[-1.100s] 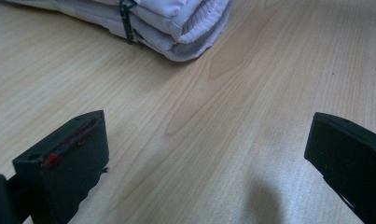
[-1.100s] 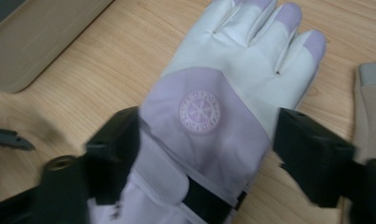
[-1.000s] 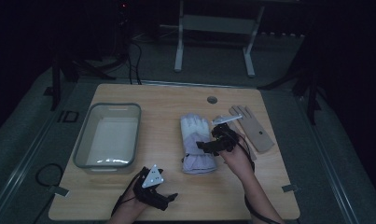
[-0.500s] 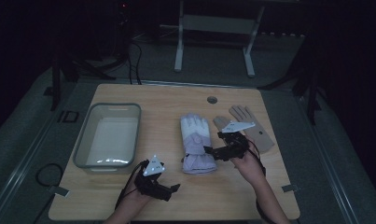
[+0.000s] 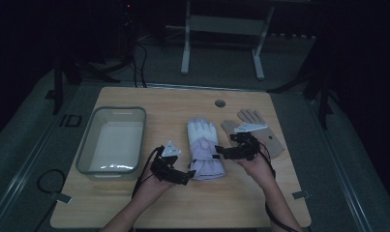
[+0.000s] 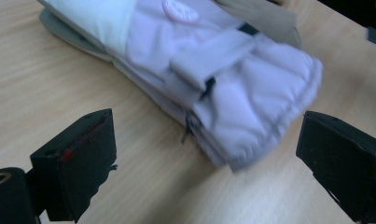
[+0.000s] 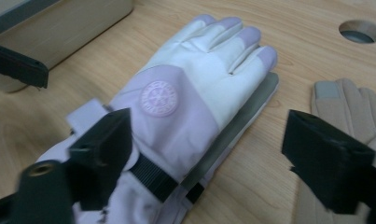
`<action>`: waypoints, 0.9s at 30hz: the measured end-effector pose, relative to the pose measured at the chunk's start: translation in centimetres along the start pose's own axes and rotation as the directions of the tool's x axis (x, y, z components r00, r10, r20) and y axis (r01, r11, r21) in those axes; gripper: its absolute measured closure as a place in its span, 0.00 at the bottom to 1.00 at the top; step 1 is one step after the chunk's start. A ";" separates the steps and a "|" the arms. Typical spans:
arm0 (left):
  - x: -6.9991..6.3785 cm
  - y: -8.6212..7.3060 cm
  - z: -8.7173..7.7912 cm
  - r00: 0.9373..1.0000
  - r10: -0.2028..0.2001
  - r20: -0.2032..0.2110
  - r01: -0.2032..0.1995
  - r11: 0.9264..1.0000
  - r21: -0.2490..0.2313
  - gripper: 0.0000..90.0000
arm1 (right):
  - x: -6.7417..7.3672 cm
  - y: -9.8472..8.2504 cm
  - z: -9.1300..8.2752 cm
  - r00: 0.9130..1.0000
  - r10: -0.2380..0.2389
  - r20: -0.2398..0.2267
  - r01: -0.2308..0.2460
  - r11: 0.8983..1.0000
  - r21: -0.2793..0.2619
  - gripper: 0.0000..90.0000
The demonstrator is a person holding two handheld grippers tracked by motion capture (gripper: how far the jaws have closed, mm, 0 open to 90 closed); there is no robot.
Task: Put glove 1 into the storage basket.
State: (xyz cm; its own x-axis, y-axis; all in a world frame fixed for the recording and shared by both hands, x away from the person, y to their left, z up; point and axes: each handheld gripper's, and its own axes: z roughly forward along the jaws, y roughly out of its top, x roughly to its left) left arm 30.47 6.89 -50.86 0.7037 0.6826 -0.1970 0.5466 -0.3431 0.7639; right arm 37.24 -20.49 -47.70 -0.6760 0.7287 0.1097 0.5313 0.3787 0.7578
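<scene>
Between both grippers' wide, empty jaws lies the lilac glove point(image 5: 205, 150), its cuff nearest the left gripper point(image 5: 183, 176).

Bare wooden table point(image 5: 134, 203) lies open nearside of the lilac-and-white padded glove point(image 5: 204, 150); clear plastic tub point(image 5: 112, 140) blocks its left, tan glove point(image 5: 260, 128) crowds its right.

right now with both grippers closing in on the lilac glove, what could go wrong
1. The lilac glove seems to be two gloves stacked; the left gripper, jaws open at the cuff, might pinch just the top one.
2. The right gripper hangs open between it and the tan glove; it could snag the tan one too.
3. The clear tub stands close by the left hand; a wide swing may knock it.
</scene>
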 end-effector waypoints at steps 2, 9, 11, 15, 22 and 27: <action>-0.1 0.6 0.5 1.000 -0.008 -0.013 0.008 1.000 0.011 0.08 | -0.3 0.1 0.5 1.000 0.021 -0.014 -0.021 1.000 -0.005 0.24; 0.2 1.0 3.0 0.996 -0.085 -0.025 0.086 0.994 0.060 0.21 | -0.9 0.1 2.6 0.996 0.080 -0.049 -0.080 0.997 0.008 0.25; 0.4 0.4 3.7 0.993 -0.111 -0.029 0.112 0.990 0.080 0.23 | -1.2 -0.3 3.2 0.994 0.099 -0.048 -0.098 0.995 0.024 0.26; 0.7 -0.4 4.3 0.987 -0.162 -0.011 0.162 0.982 0.097 0.24 | -1.6 -1.6 4.4 0.987 0.150 -0.060 -0.146 0.987 0.074 0.29; 1.6 -1.1 5.6 0.976 -0.207 0.064 0.196 0.970 0.146 0.31 | -2.7 -3.3 5.8 0.940 0.300 -0.160 -0.274 0.947 0.167 0.51; 2.1 -1.2 5.9 0.965 -0.222 0.143 0.199 0.967 0.160 0.47 | -3.2 -3.6 6.2 0.919 0.344 -0.193 -0.307 0.931 0.198 0.54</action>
State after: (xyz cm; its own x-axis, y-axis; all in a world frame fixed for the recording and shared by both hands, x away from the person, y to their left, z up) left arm 34.03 4.90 -55.82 0.6222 0.6426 -0.4471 0.7411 -0.2995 0.6009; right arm 40.66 -20.62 -54.77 -0.5368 0.6898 0.4858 0.8033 0.2417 0.5443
